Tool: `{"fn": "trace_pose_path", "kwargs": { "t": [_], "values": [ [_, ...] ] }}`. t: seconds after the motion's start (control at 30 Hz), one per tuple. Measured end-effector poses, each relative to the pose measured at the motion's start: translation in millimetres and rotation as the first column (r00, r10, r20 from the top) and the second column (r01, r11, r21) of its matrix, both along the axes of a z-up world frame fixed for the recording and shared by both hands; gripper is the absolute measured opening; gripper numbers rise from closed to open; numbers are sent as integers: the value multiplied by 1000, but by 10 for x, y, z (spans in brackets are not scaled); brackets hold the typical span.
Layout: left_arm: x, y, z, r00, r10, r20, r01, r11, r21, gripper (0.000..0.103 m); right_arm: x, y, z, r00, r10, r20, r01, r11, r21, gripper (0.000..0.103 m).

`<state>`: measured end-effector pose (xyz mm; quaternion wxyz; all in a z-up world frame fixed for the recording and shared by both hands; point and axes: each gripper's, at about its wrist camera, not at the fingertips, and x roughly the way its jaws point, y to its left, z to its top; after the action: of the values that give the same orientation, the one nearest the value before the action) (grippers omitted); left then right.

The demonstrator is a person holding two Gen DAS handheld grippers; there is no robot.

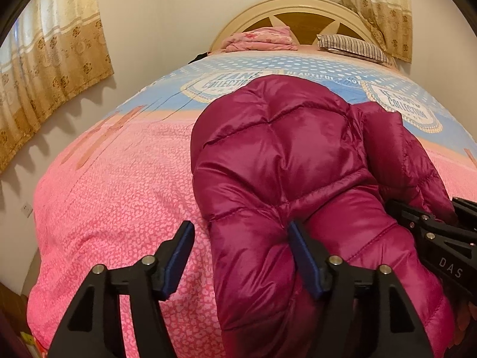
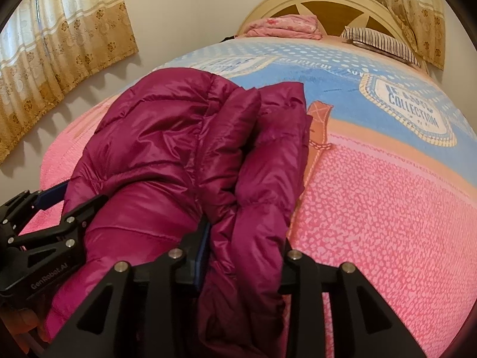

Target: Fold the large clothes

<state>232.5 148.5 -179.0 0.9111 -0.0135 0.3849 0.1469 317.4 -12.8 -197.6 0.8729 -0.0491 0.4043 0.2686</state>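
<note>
Left claw (image 1: 240, 256) gapes wide, straddling the near edge of the down jacket (image 1: 286, 161) on the bed (image 1: 113, 179). Right claw (image 2: 241, 256) clamps a fold. Jacket judged light, puffy, slippery; best gripped at stitched seams.

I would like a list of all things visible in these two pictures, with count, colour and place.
puffer jacket: one, magenta, lying on the bed
bedspread: one, pink near, blue farther, covering the bed
folded cloth: one, pink, at the headboard
striped pillow: one, dark and white, at the headboard
headboard: one, cream and wood, far end
curtains: two, beige, on the walls
left gripper: black, blue pads, jaws open at the jacket's edge
right gripper: black, jaws shut on the jacket
</note>
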Motion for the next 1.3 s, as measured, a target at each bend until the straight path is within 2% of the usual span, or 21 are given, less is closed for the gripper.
{"fn": "trace_pose_path", "kwargs": {
  "t": [0.1,0.2,0.33,0.37,0.43,0.77,0.93,1.07,1.3],
  "values": [
    [-12,26,11,1000,9,-10,-9,1000,-7,70,9,-9,10,1000,-5,-2,5,1000,-6,41],
    [-84,15,140,1000,14,-7,-13,1000,16,70,-32,-31,102,1000,-16,26,16,1000,-23,53],
    [-375,-29,463,996,1,91,-3,1000,21,72,-186,-150,359,996,-27,80,28,1000,-2,63],
    [-419,-33,514,995,0,103,-3,1000,24,73,-241,-184,430,994,-31,101,31,1000,5,68],
    [-537,-41,632,991,-2,132,-2,1000,29,74,-331,-235,530,991,-35,130,33,999,19,71],
    [-966,-71,1062,973,-5,229,-1,1000,24,75,-730,-324,916,977,-24,214,14,999,46,71],
    [-1100,-128,1266,956,-15,293,12,1000,14,78,-903,-348,1097,965,-27,261,11,998,63,74],
    [-1137,-141,1322,952,-23,306,18,1000,18,79,-981,-358,1193,954,-30,297,12,998,60,74],
    [-1170,-109,1358,950,-15,312,17,1000,-3,80,-1059,-350,1241,949,-28,313,8,998,67,74]
  ]
}}
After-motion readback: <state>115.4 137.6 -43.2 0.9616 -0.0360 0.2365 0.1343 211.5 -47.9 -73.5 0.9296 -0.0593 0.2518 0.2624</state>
